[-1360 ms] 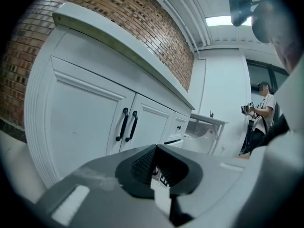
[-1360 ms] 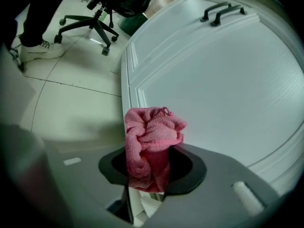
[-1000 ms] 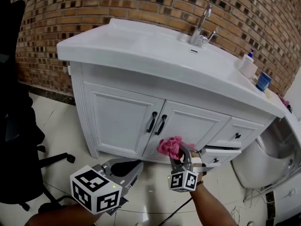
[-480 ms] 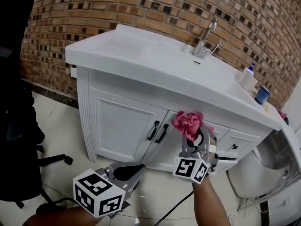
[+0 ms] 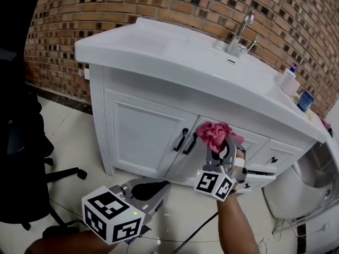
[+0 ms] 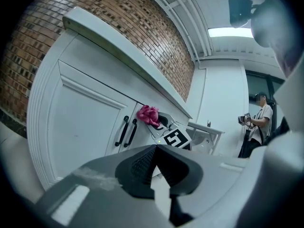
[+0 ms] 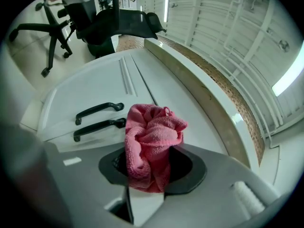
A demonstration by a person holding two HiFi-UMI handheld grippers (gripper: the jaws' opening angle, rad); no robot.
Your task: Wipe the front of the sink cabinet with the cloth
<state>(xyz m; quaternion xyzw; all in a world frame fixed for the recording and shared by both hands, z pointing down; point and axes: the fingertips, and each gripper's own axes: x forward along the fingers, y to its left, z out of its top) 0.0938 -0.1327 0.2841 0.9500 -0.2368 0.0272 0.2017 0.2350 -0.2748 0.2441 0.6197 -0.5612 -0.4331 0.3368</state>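
Note:
The white sink cabinet (image 5: 137, 136) has two doors with black handles (image 5: 186, 141). My right gripper (image 5: 220, 144) is shut on a bunched pink cloth (image 5: 216, 133), held at the top of the right door, just right of the handles. In the right gripper view the cloth (image 7: 153, 144) sticks out between the jaws, with the handles (image 7: 97, 118) to its left. I cannot tell whether the cloth touches the door. My left gripper (image 5: 156, 187) hangs low in front of the left door, shut and holding nothing. From the left gripper view I see the cloth (image 6: 148, 115) beside the handles (image 6: 126, 129).
A black office chair (image 5: 21, 157) stands at the left. A faucet (image 5: 241, 33), a soap bottle (image 5: 288, 78) and a blue cup (image 5: 305, 100) sit on the counter. A drawer (image 5: 257, 178) at the lower right is partly out. A white toilet (image 5: 299, 187) is at the right. A person (image 6: 259, 122) stands in the distance.
My right gripper has lifted the pink cloth from the bottom of the right door to its top, beside the handles. The left gripper has stayed low.

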